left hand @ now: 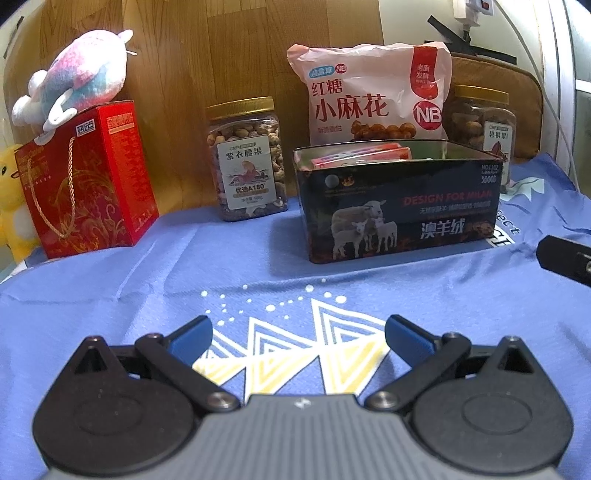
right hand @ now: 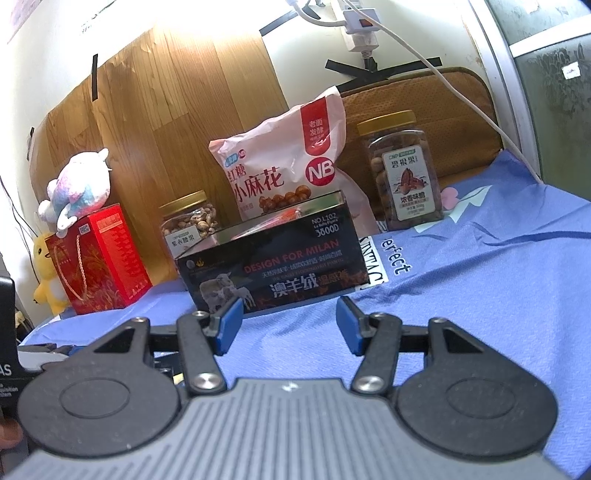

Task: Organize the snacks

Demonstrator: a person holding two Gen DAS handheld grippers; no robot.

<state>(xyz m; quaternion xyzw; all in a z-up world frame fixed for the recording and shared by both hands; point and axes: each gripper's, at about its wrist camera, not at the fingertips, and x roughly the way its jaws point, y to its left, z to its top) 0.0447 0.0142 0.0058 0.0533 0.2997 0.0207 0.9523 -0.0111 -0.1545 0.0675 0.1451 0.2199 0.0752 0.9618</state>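
A black open box (left hand: 399, 206) printed with sheep stands on the blue cloth (left hand: 184, 266) and holds several pink and orange snack packets (left hand: 362, 153). Behind it leans a pink snack bag (left hand: 369, 92), with a gold-lidded nut jar (left hand: 247, 158) to its left and another jar (left hand: 484, 125) to its right. My left gripper (left hand: 298, 339) is open and empty, low over the cloth in front of the box. My right gripper (right hand: 290, 325) is open and empty, just short of the box (right hand: 273, 262). The bag (right hand: 288, 166) and both jars (right hand: 404, 170) (right hand: 190, 221) show behind it.
A red gift box (left hand: 85, 177) with a pastel plush (left hand: 77, 77) on top stands at the left, a yellow plush (left hand: 11, 199) beside it. A wood panel (left hand: 207, 55) backs the scene. A power strip and white cables (right hand: 364, 26) hang on the wall at the right.
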